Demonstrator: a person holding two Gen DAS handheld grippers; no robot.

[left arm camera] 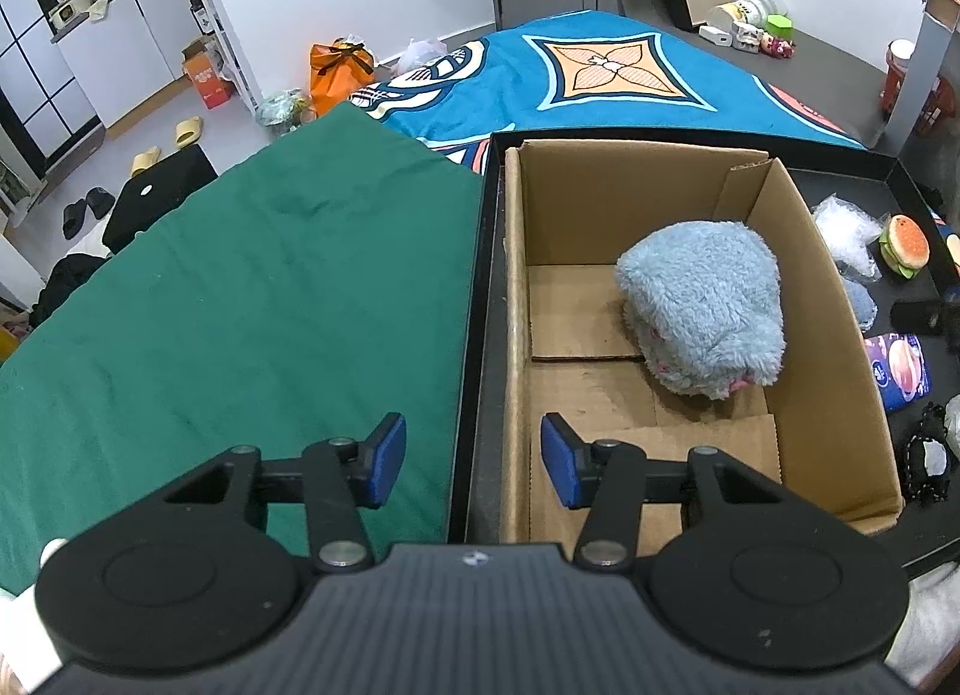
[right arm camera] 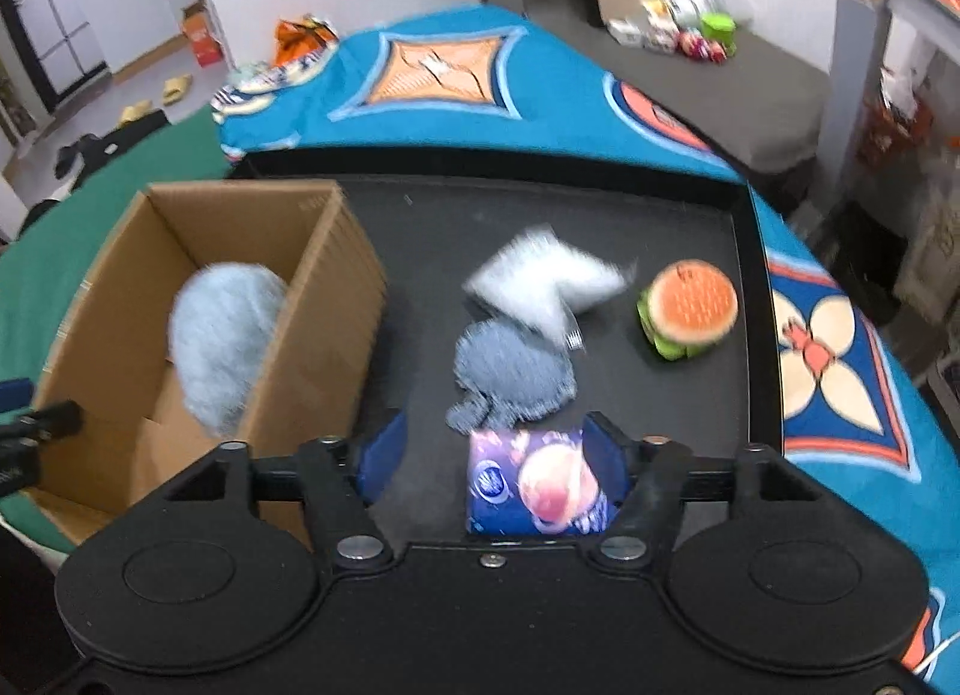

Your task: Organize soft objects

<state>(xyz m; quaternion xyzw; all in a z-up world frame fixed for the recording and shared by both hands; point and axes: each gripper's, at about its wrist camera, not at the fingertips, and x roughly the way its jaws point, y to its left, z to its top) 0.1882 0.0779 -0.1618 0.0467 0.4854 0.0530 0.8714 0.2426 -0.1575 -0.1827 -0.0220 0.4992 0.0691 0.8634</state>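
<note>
A fluffy light-blue plush [left arm camera: 702,305] [right arm camera: 222,347] lies inside the open cardboard box [left arm camera: 834,347] [right arm camera: 336,299], which stands in a black tray [left arm camera: 840,161] [right arm camera: 480,215]. My left gripper [left arm camera: 473,461] hovers open above the box's left wall, holding nothing. On the tray beside the box lie a grey-blue knitted piece [right arm camera: 510,371], a clear plastic bag [right arm camera: 546,275] and a burger toy [right arm camera: 687,308] [left arm camera: 906,254]. My right gripper [right arm camera: 492,458] is open around a purple packet [right arm camera: 534,482] [left arm camera: 897,371]; the left pad stands clear of it.
A green cloth [left arm camera: 240,299] covers the surface left of the tray. A blue patterned blanket [left arm camera: 600,71] [right arm camera: 840,371] lies behind and to the right. A black mesh item [left arm camera: 927,467] sits at the tray's near right. Slippers and bags litter the floor far left.
</note>
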